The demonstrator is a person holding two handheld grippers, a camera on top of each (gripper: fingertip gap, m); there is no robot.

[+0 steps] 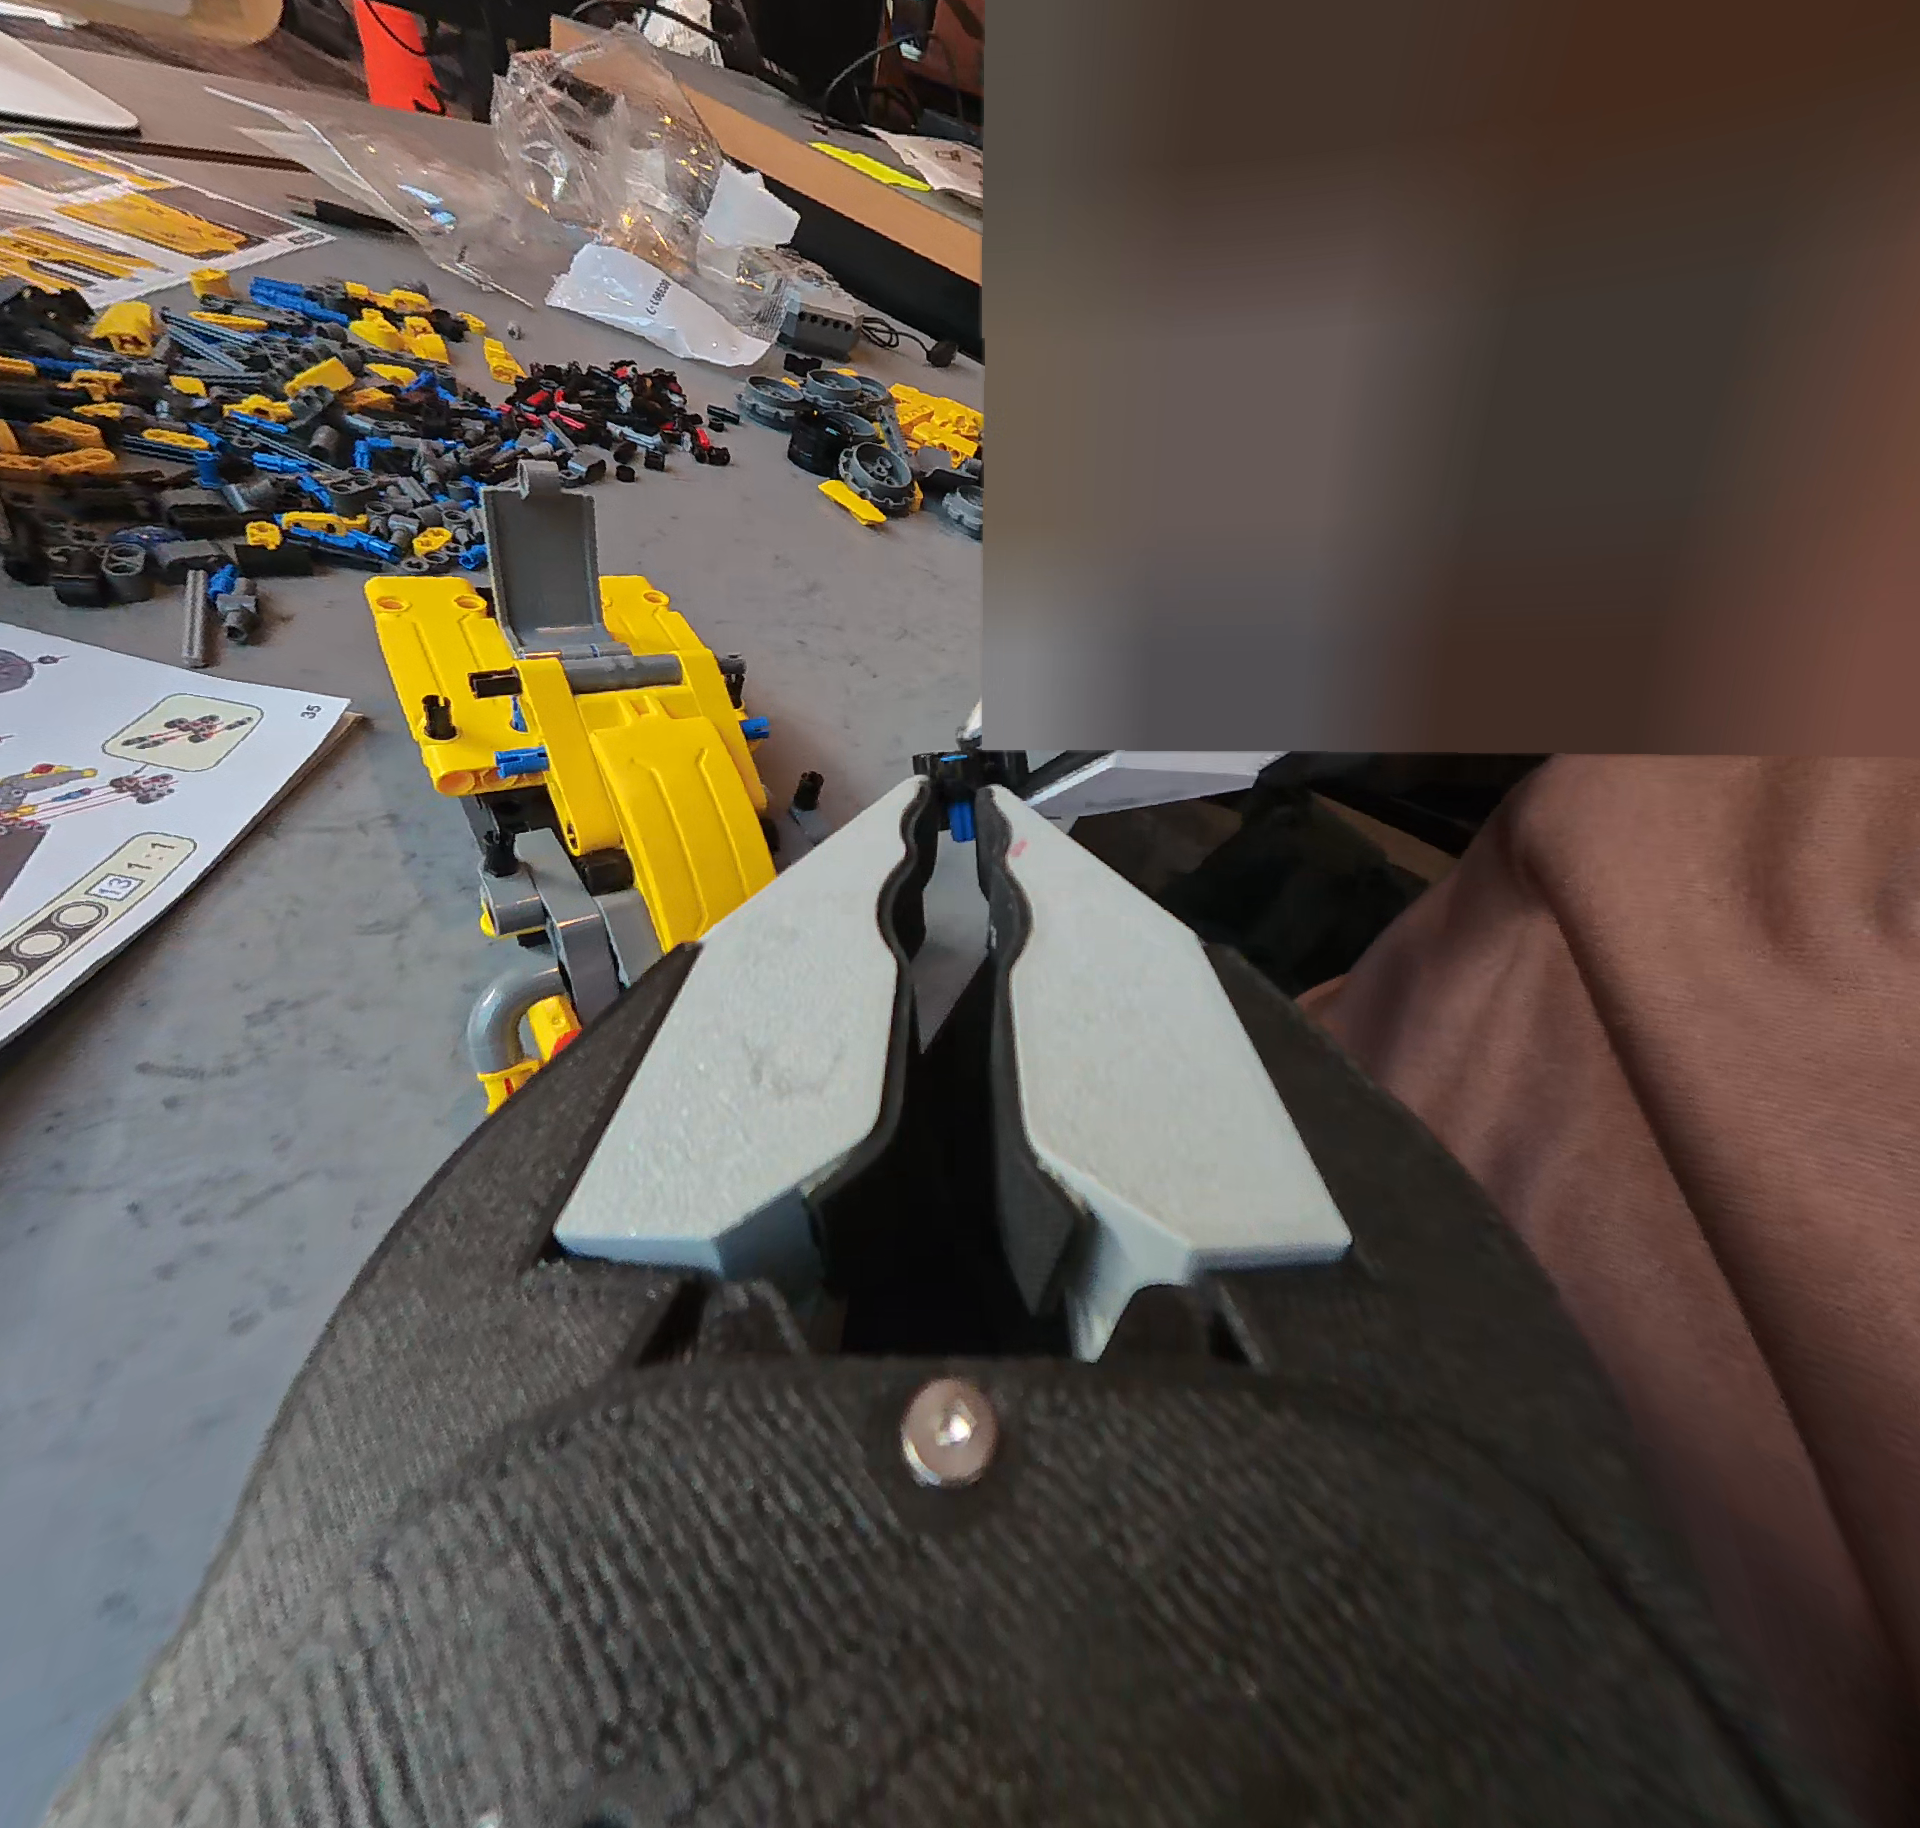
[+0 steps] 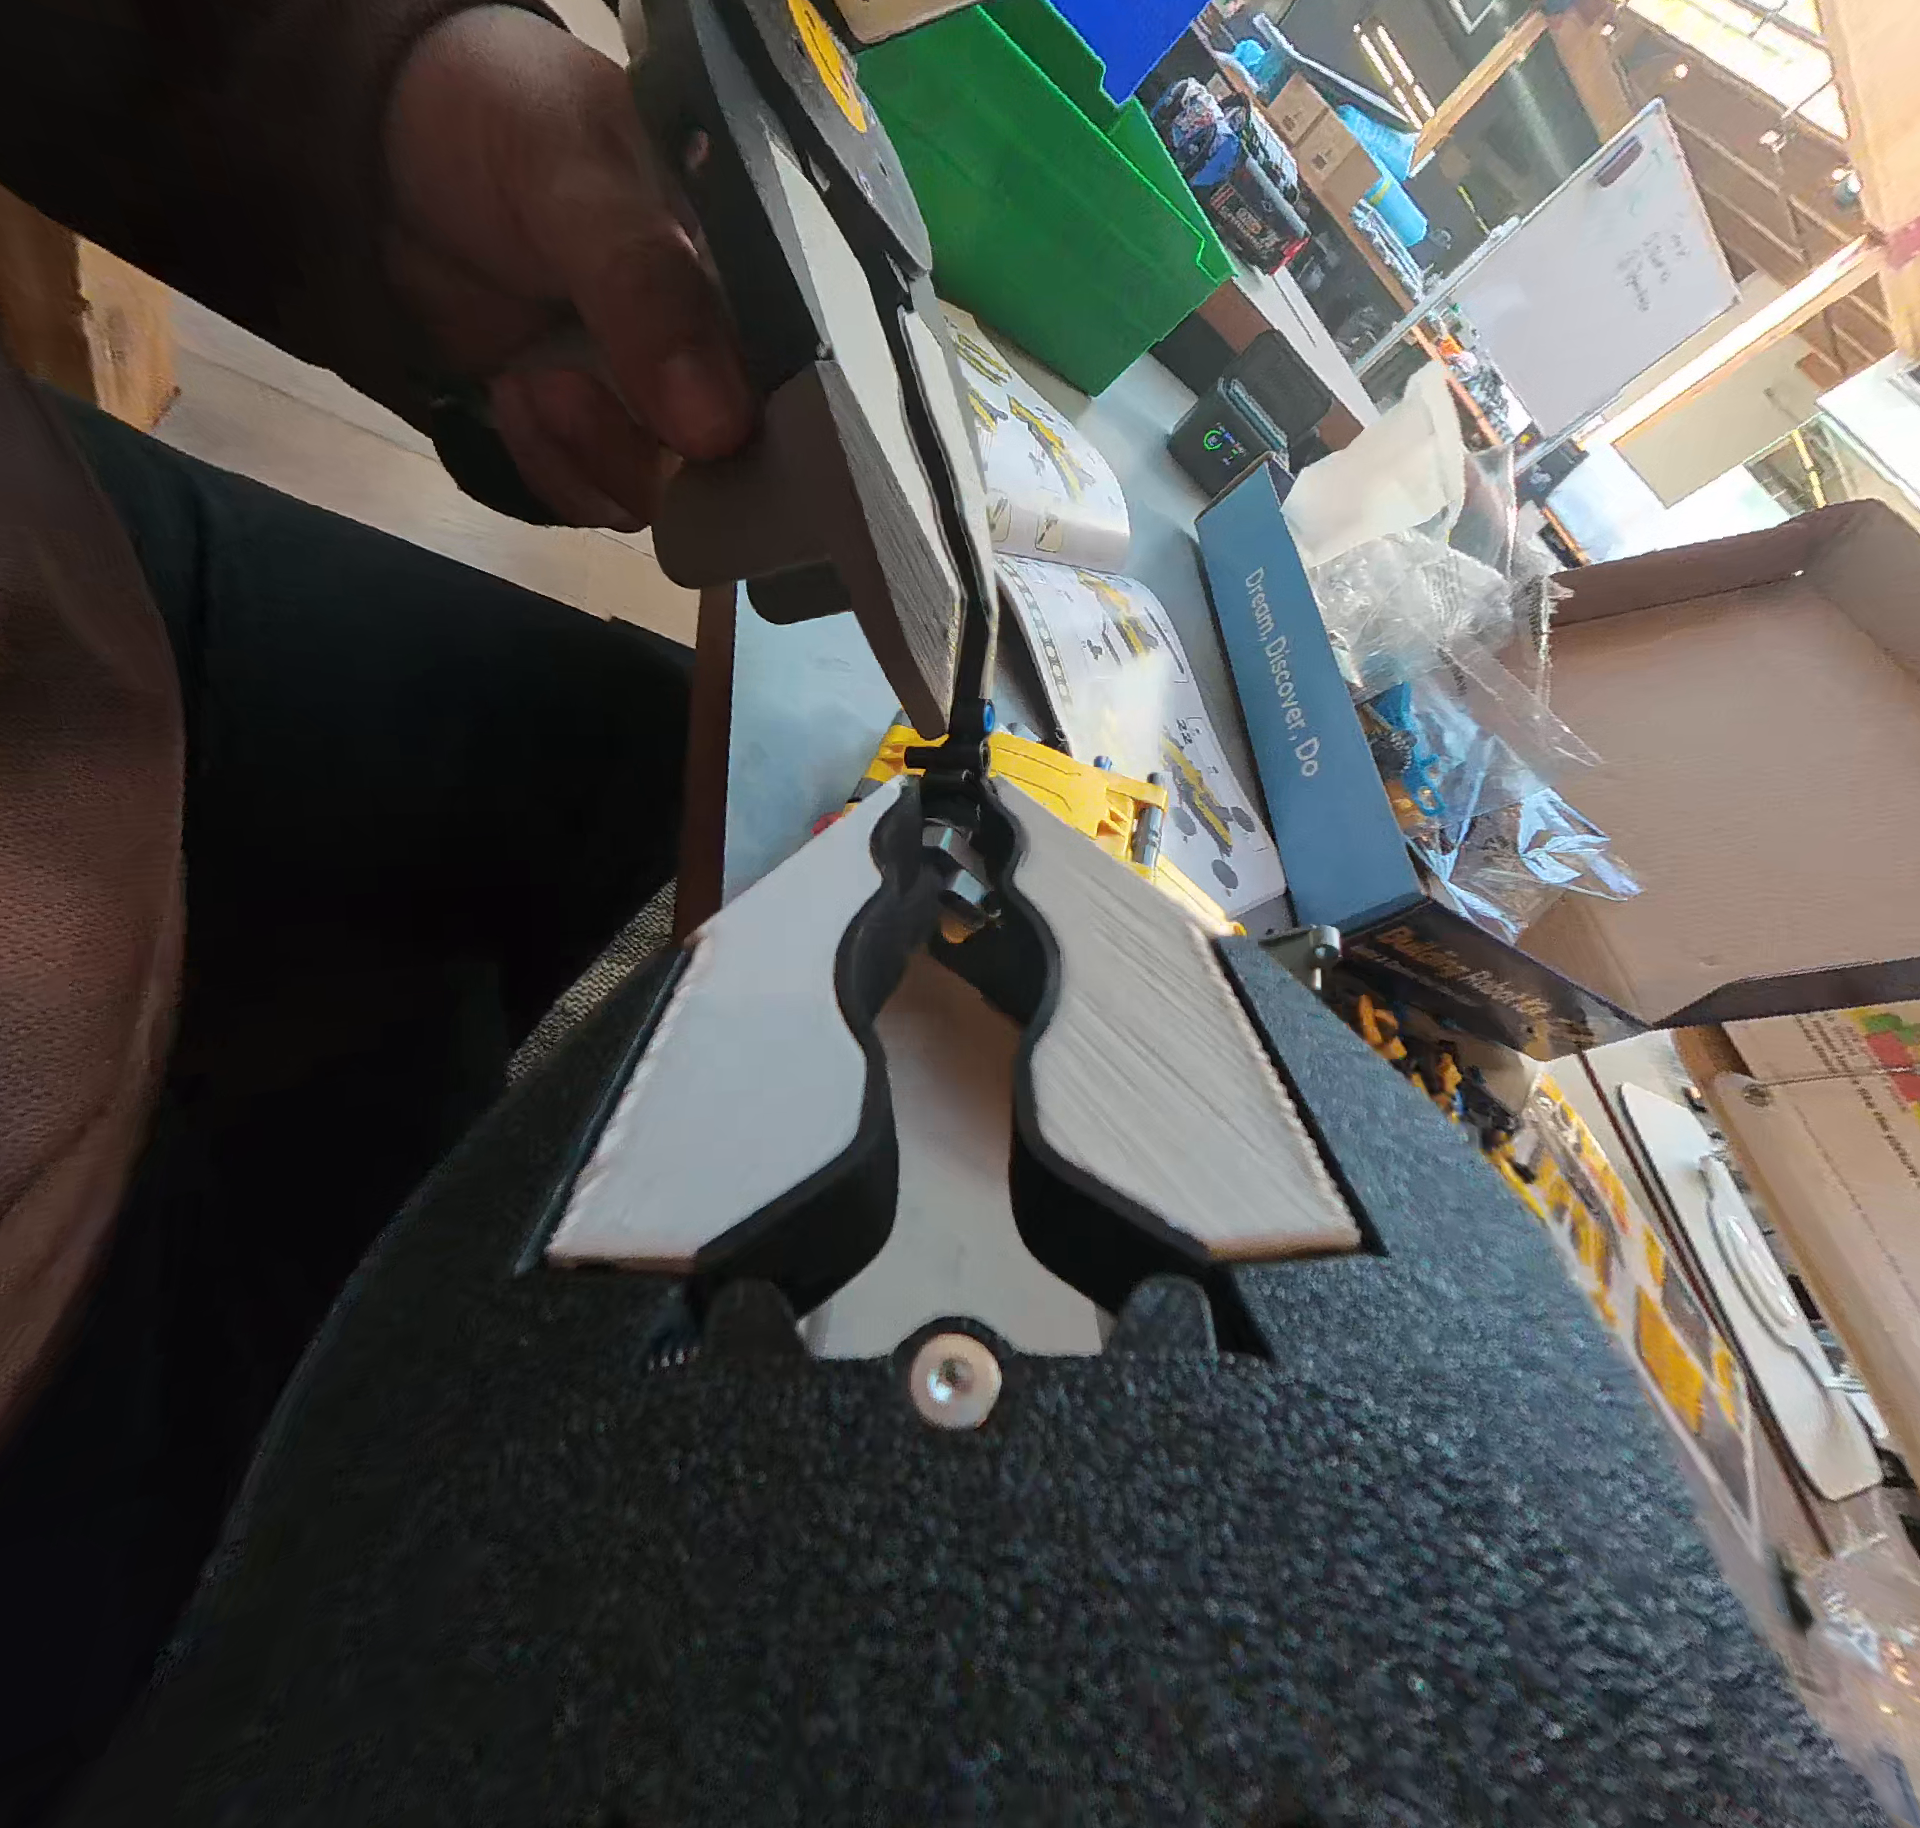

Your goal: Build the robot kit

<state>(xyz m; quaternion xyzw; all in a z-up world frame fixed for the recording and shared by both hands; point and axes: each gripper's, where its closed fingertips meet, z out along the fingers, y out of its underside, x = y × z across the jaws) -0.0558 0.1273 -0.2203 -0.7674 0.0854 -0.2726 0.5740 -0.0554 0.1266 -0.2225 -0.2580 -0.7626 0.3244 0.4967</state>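
My left gripper [image 1: 956,791] is shut on a small blue pin [image 1: 962,814] that joins a black connector [image 1: 966,763] at its tips. In the right wrist view the left gripper [image 2: 971,713] comes down from above, held by a person's hand [image 2: 582,272]. My right gripper [image 2: 951,807] is shut on a small grey and black part [image 2: 943,838]. Its black end [image 2: 945,755] meets the left gripper's blue pin [image 2: 987,713] tip to tip. Both grippers are held above the table edge, just right of a yellow brick model [image 1: 644,739], which also shows behind the tips [image 2: 1049,776].
On the grey table [image 1: 260,1207] lie piles of loose yellow, blue and black pieces [image 1: 260,428], grey wheel hubs [image 1: 852,428], a crumpled plastic bag [image 1: 603,147] and an open instruction booklet [image 1: 135,822]. Green bins [image 2: 1039,199], a blue box [image 2: 1299,718] and a cardboard box [image 2: 1745,739] stand farther off. The grippers are tip to tip, or close to it.
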